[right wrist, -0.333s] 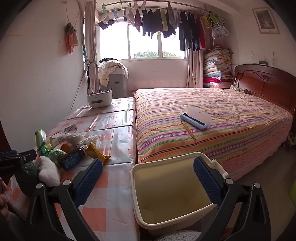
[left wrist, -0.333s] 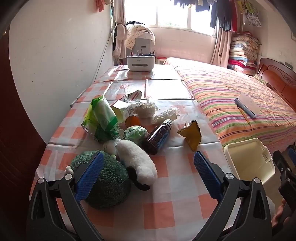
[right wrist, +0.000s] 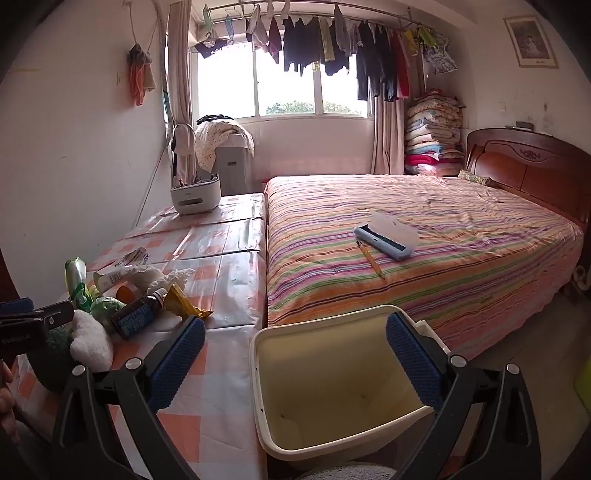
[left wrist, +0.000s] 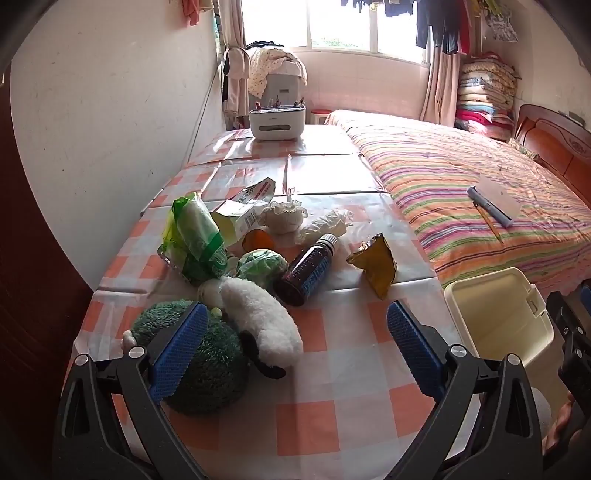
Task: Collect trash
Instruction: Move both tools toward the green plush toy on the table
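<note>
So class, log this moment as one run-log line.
left gripper: open, empty | right gripper: open, above bin | trash on table: uncollected

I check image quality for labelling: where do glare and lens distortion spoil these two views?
Left wrist view: window overexposed, tablecloth shows bright glare, bed edge curves from the fisheye. Right wrist view: window also blown out, corners dark, bin sharp.
</note>
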Available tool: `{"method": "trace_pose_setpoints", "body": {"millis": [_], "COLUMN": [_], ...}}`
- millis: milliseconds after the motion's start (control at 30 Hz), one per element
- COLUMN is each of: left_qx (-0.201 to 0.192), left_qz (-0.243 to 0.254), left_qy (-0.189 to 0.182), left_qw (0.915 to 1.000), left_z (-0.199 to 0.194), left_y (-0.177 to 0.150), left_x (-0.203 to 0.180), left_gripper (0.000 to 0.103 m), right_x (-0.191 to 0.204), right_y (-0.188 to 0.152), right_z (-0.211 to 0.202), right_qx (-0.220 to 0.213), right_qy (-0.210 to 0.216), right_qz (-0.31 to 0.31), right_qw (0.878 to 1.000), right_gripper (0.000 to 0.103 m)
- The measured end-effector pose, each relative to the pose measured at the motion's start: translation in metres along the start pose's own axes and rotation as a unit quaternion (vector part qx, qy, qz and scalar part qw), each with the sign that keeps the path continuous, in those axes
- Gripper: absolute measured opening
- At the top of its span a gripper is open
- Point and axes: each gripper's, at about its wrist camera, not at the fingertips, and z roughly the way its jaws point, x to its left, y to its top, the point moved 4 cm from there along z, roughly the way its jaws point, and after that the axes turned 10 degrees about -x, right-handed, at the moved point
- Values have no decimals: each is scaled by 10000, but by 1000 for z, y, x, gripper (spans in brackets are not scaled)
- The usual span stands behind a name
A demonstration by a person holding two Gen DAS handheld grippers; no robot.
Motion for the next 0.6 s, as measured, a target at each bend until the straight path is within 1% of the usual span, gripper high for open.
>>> {"method": "trace_pose_setpoints", "body": {"millis": [167,200,433,600], "left_qx": [47,45,131,176], "left_qz": [21,23,113,147], "left_qy": [21,22,4,100], "left_qw": [10000,10000,9998,9997], "left_z": [3,3,6,6], "left_y": [-1,-1,-2,-4], "left_x": [-4,-2,-13,-18], "left_gripper": [96,96,96,96], "right_x": [-13,-24,-28,-32], "right_y": [-5,-4,-6,-6], "right_z": [-14,-14,-11,-10], "right_qx": [33,54,126,106], "right_qy": [93,133,185,273], "right_qz": [14,69,85,160], "right_qw": [10000,9999,9997,9994], "right_gripper": [96,96,96,96]}}
